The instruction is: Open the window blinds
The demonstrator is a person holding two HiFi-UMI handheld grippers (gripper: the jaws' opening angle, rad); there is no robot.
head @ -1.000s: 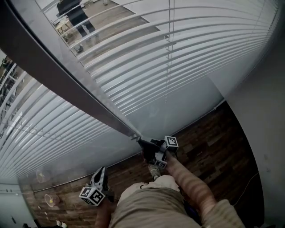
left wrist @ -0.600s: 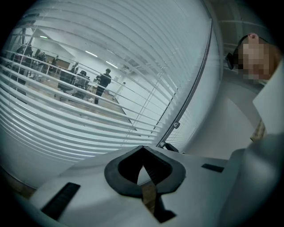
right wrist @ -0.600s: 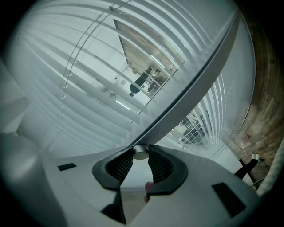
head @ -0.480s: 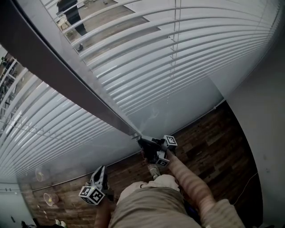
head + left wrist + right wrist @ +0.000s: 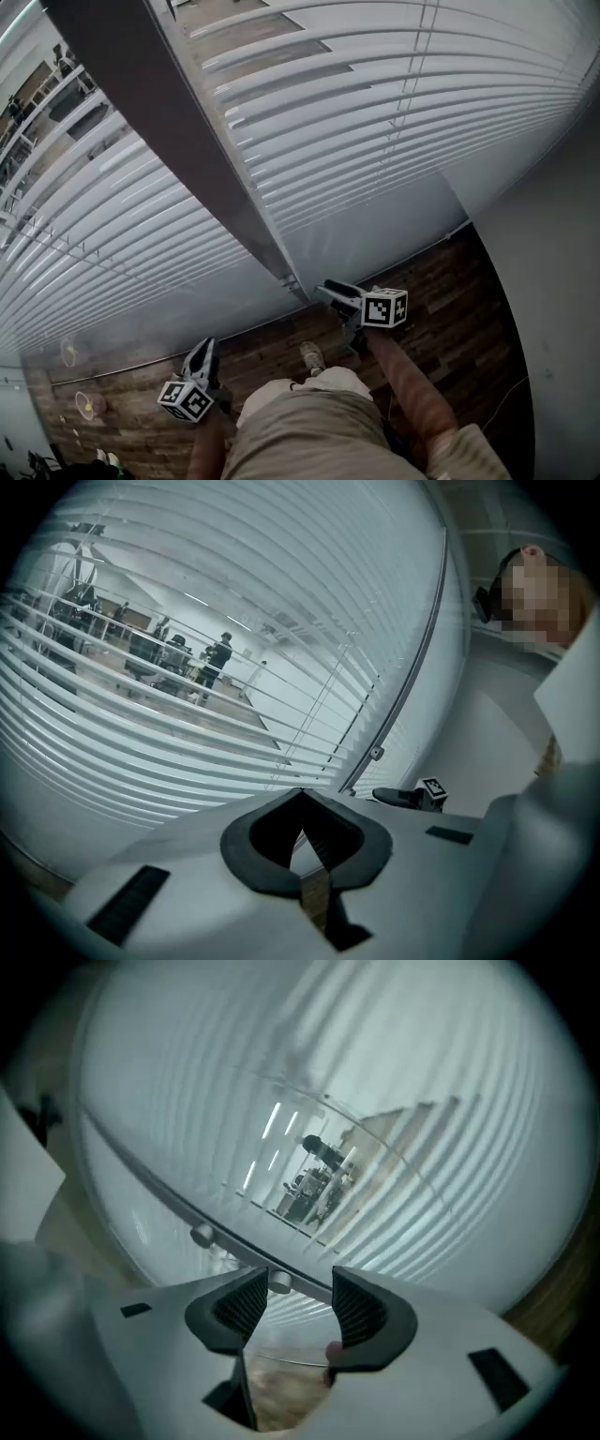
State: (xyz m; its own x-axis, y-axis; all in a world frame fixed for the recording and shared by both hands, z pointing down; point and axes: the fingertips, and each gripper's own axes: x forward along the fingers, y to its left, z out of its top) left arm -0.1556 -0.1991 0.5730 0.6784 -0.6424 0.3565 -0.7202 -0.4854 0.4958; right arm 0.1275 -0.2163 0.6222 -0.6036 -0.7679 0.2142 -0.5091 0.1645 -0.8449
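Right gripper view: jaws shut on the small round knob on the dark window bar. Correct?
No. On the right gripper the jaws have just been opening and stand apart; the round knob on the dark window bar sits in the gap, ungripped. The right gripper view shows it.

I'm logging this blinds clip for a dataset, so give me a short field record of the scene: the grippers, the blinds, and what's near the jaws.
setting: window blinds on both sides of a dark frame, wood floor below
slats: lowered and tilted; the space beyond shows between the upper rows
right gripper: jaws apart, just opened; a small round knob on the frame shows in the gap, pads not pressing it
left gripper: jaws together, nothing held, low by the person's side
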